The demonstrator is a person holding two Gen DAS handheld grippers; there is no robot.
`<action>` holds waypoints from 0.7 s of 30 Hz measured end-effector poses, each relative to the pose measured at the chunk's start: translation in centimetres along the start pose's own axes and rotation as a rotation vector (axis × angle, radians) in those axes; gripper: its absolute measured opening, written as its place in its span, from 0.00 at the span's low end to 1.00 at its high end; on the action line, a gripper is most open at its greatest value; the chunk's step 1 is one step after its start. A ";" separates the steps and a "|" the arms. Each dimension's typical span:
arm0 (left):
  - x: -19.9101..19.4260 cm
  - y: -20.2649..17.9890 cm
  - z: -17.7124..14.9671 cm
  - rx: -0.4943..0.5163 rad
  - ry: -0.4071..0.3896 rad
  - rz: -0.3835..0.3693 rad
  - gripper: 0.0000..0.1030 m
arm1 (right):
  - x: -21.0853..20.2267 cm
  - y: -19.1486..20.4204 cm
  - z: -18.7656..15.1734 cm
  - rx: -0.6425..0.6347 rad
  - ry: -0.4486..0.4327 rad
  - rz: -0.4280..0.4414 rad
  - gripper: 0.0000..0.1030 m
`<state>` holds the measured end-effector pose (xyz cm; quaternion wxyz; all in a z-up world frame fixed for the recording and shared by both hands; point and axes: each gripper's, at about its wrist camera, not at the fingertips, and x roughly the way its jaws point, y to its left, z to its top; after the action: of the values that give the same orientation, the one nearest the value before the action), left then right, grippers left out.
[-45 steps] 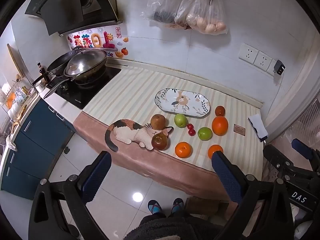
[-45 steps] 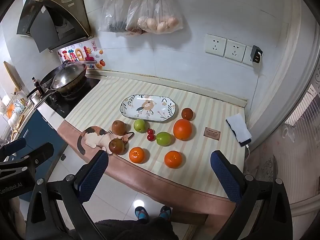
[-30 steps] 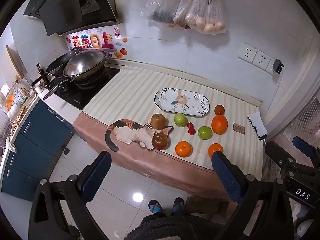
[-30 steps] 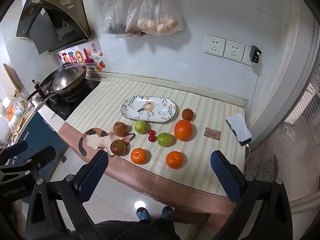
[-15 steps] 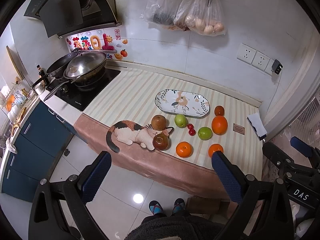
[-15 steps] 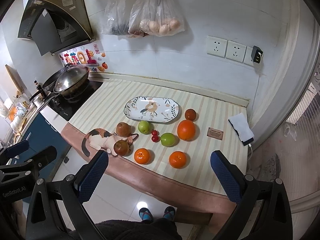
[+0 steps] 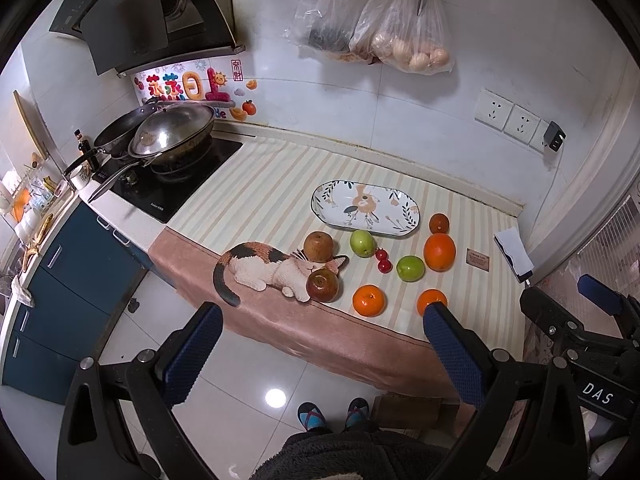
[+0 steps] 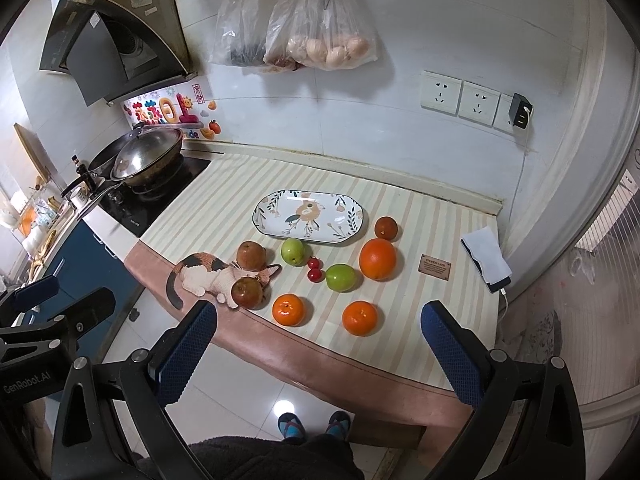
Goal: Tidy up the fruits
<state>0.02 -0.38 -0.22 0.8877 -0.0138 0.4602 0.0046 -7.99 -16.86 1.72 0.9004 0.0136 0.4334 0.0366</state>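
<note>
An empty oval floral plate lies on the striped counter. In front of it lie several fruits: a big orange, two small oranges, two green apples, two brown pears, a dark round fruit and small red cherries. My left gripper and my right gripper are both open and empty, held high above the floor, short of the counter's front edge.
A cat figurine lies at the counter's front left beside the pears. A stove with a lidded wok is at the left. A small sign and a phone under a cloth lie at the right. Bags hang on the wall.
Both grippers have drifted slightly toward the counter, so the fruits look a little nearer. Nothing on the counter has moved, and both grippers stay open.
</note>
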 end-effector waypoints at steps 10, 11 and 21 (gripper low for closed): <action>-0.4 -0.2 0.4 -0.001 0.000 0.001 1.00 | 0.0 0.0 0.0 0.001 0.000 0.000 1.00; -0.4 -0.2 0.4 -0.002 0.000 -0.001 1.00 | 0.0 0.0 0.0 0.000 0.000 0.000 1.00; -0.4 -0.2 0.5 -0.001 -0.003 0.000 1.00 | 0.2 0.1 0.1 0.001 0.001 0.000 1.00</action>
<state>0.14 -0.58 0.41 0.8883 -0.0140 0.4590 0.0049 -7.83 -16.78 1.66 0.9000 0.0142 0.4340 0.0364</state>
